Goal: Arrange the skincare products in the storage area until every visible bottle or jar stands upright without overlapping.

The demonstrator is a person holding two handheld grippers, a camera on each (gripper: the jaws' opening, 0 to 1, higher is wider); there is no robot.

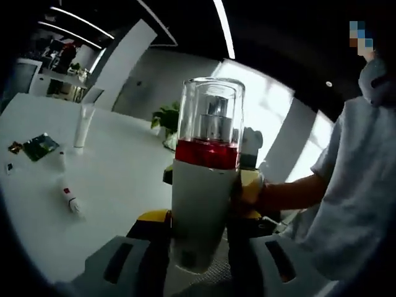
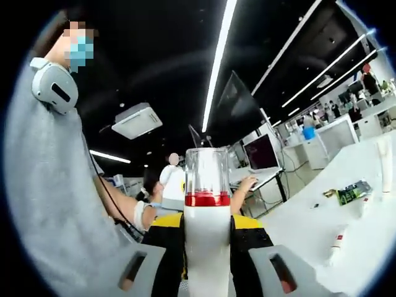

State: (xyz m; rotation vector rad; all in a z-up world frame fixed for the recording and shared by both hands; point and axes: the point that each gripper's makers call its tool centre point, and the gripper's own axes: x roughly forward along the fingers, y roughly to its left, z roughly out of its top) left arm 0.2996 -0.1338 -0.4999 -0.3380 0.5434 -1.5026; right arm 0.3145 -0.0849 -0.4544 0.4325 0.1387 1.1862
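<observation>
A white pump bottle with a clear cap and a red band hangs in the air above the white table. It rises between the jaws of my left gripper, which is shut on its lower body. The same bottle stands upright between the jaws of my right gripper, also shut on it. The two grippers face each other, and each view has the other one's yellow and black body just behind the bottle. A white tube stands on the table, and a small tube lies flat.
A green packet lies at the table's far left, and the same green packet has a lying tube near it. A person in a grey shirt stands close by. A potted plant sits beyond the table.
</observation>
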